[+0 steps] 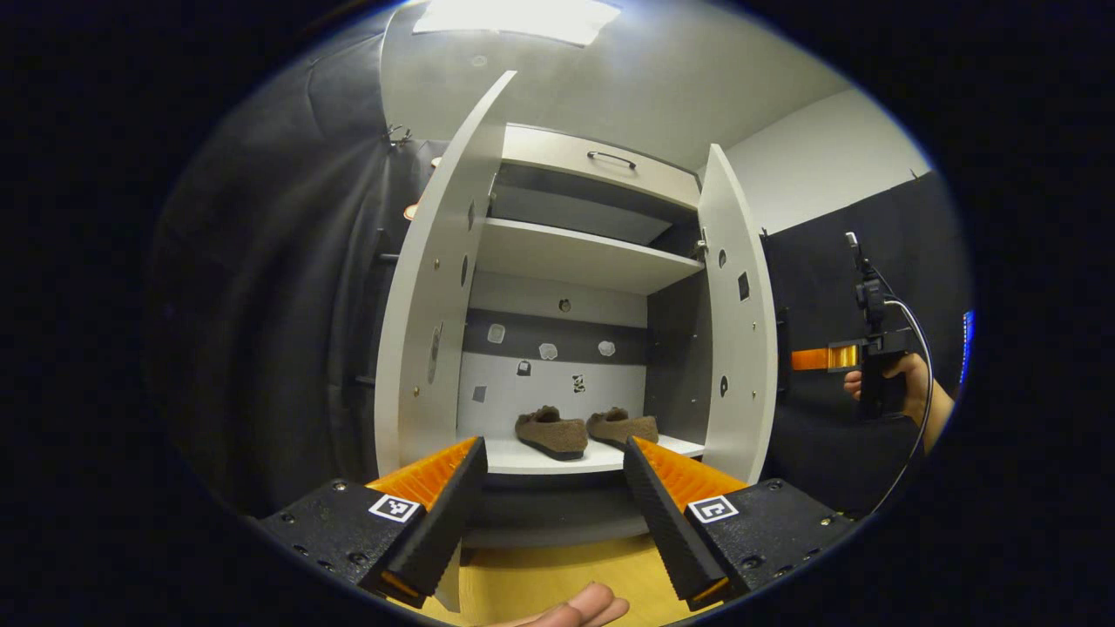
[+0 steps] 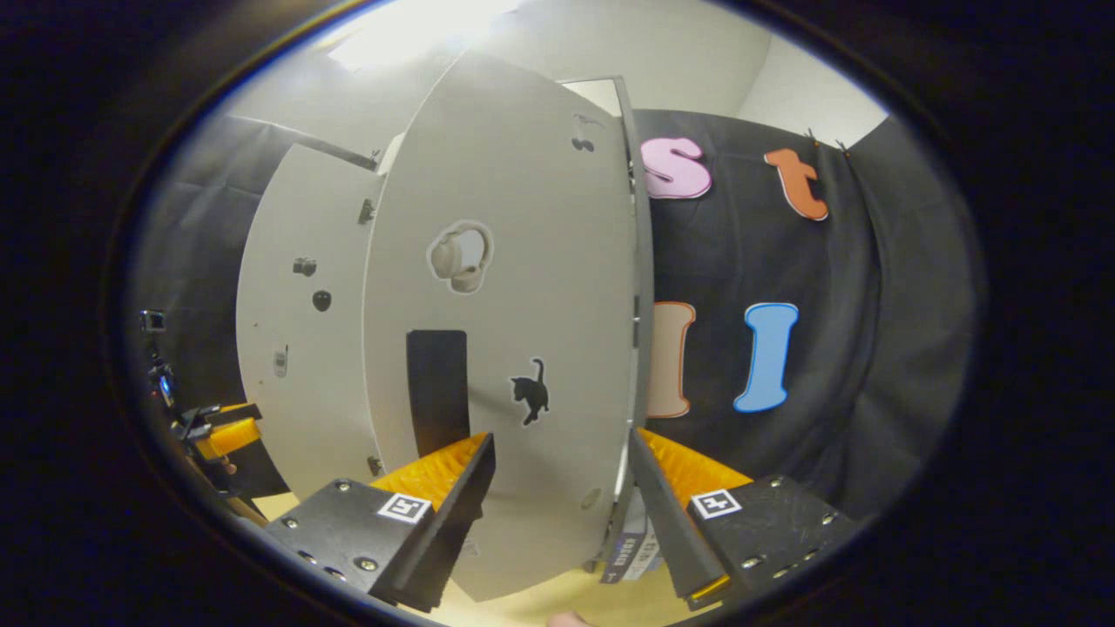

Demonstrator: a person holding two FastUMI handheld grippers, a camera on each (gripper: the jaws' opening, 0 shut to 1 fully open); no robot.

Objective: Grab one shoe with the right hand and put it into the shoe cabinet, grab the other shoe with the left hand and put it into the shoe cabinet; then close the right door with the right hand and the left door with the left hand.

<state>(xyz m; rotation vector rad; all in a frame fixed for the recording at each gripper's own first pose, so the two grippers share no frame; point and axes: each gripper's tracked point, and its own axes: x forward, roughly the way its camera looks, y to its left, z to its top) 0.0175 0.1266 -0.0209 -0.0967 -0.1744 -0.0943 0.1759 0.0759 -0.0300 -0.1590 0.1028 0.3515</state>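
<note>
Looking forward along the left claw (image 1: 553, 501), its two fingers stood spread with nothing between them, aimed straight at the open shoe cabinet (image 1: 575, 261). Beyond the fingertips, both shoes (image 1: 551, 433) (image 1: 623, 427) already lay side by side on the lower shelf (image 1: 557, 457), their long axes running roughly left to right across it, so the loading part of the task looked finished. The left door (image 1: 431, 305) and the right door (image 1: 740, 322) both swung wide toward the viewer, flanking the shelf. Farther to the right, a hand (image 1: 897, 387) held the other tool beside the right door's outer side. From the right gripper view, the right claw (image 2: 562, 496) was likewise spread and empty, and the right door (image 2: 505, 305) rose just ahead of it, its outer face square to the fingers and its free edge near the right fingertip; whether they touched could not be told. The right claw was by far the nearer to that door, so a push on that face probably came next, with the left door farther off.
</note>
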